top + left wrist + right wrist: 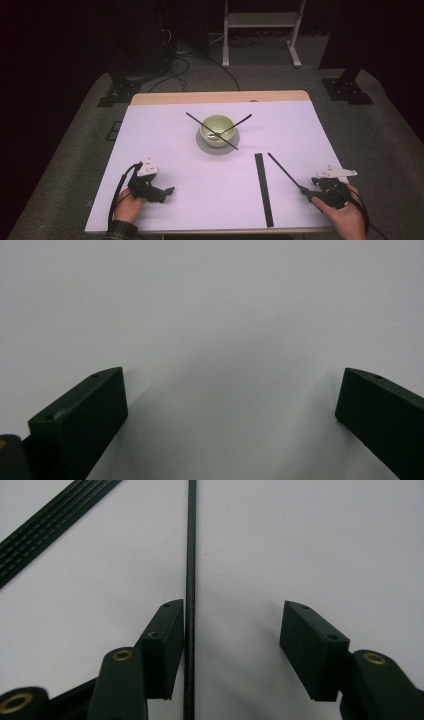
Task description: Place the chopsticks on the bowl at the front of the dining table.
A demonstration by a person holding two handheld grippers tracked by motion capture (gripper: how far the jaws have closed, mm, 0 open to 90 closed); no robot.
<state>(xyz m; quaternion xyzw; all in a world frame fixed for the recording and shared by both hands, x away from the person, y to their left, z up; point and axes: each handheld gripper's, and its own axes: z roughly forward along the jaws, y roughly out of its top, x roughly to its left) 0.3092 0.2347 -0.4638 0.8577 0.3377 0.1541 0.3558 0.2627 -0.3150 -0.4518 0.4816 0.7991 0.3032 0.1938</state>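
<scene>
Rod [190,555]: thin black, straight, matte; lies beside one jaw's inner face, ungripped
Right gripper [230,625]: jaws apart
Left gripper [230,395]: jaws wide, bare white table [210,300] ahead

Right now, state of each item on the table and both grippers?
bowl: upright on a grey coaster, two thin black rods crossed in it.
loose rod: flat on the table, lying between the right gripper's jaws beside one pad, not clamped.
black strip: flat on the table, apart from the rod.
left gripper: open, nothing between its jaws.
right gripper: open, straddling the loose rod.
</scene>
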